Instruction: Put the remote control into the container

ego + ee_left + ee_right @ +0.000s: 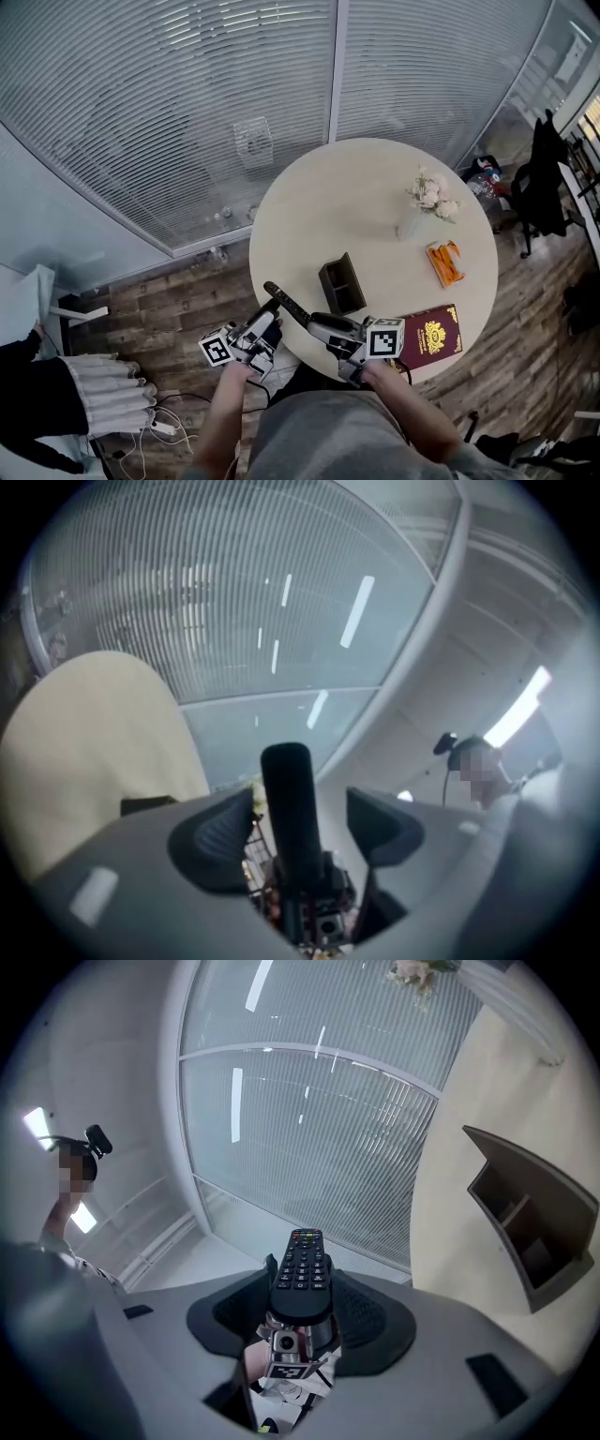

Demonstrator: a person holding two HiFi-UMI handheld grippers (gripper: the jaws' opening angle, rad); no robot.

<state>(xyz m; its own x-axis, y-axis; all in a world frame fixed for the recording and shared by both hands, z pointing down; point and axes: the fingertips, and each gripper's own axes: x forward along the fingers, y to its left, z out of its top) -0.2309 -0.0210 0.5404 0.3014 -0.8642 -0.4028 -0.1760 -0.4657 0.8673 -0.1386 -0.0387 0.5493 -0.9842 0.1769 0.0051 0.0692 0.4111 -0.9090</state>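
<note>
left gripper (265, 323): jaws spread; the remote's end stands between them, untouched.
remote control (286, 304): held aloft at the table's (356, 202) near edge, pinched by right gripper (323, 328).
container (331, 281): dark divided box, mid-table, just beyond.
step, judged: carry. next: bring remote over a compartment, lower, release.

Remote control (302, 1274): black, with pale key markings and small red and green keys at the far end.
Container (342, 284): dark brown, plain.
Table (375, 187): cream, no pattern.
Book (433, 339): maroon cover, gold emblem.
Packet (445, 262): orange.
Flowers (431, 192): pale pink and white.
Floor (159, 300): brown wood planks.
Blinds (169, 94): white, fine horizontal slats.
Left gripper (300, 827), right gripper (305, 1312): grey shells, dark ribbed pads.
Cube (384, 337): white, black square markers.
</note>
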